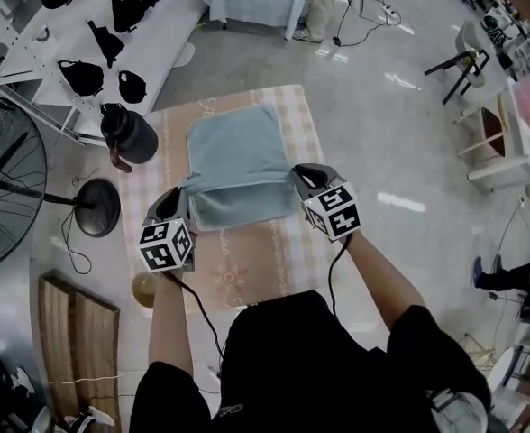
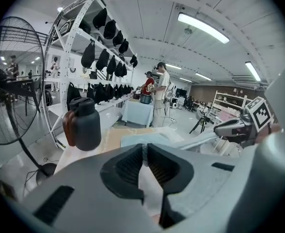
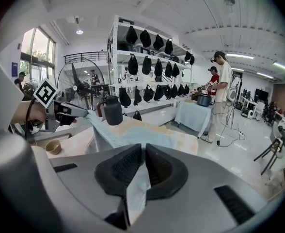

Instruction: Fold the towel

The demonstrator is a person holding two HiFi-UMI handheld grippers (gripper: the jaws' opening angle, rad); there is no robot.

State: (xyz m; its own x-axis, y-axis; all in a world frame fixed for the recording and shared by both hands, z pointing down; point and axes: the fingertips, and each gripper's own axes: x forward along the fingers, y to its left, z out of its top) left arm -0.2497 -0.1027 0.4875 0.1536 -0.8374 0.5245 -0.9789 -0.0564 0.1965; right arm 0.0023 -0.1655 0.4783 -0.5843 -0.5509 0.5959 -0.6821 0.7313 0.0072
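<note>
Pinching the towel's point(image 1: 233, 152) near corners, left tool point(image 1: 184, 192) and right tool point(image 1: 297, 173) flank it.

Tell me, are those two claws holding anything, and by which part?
Yes, both hold the light blue towel. The left gripper pinches its near left corner, the right gripper its near right corner.

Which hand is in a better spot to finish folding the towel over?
Neither: the left gripper and right gripper each pinch a near corner of the towel, so both should probably carry it across together.
</note>
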